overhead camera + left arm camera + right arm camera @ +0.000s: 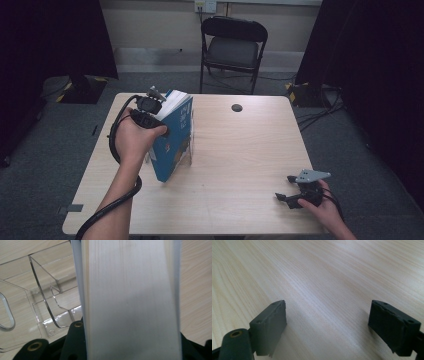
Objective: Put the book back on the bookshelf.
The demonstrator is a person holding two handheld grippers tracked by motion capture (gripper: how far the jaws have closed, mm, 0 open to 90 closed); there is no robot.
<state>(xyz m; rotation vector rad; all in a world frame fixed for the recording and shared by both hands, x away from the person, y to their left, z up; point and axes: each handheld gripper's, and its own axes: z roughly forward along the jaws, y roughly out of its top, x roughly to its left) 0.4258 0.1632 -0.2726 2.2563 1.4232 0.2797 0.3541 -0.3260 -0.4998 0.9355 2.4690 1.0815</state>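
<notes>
My left gripper [159, 120] is shut on a blue-covered book [175, 135], held tilted on its lower corner at the table's left side. In the left gripper view the book's white page edge [130, 300] runs up between my jaws. A clear acrylic stand [45, 302] lies just beside the book, and its edge [189, 150] shows at the book's right. Near the front right corner, my right gripper [285, 187] rests low over the wood. It stands open, with bare table between its pads [272, 325].
The wooden table [240, 150] has a small black round disc [237, 107] near its far edge. A black folding chair [234, 47] stands behind the table. Cables [320, 112] lie on the floor at the right, and dark curtains hang on both sides.
</notes>
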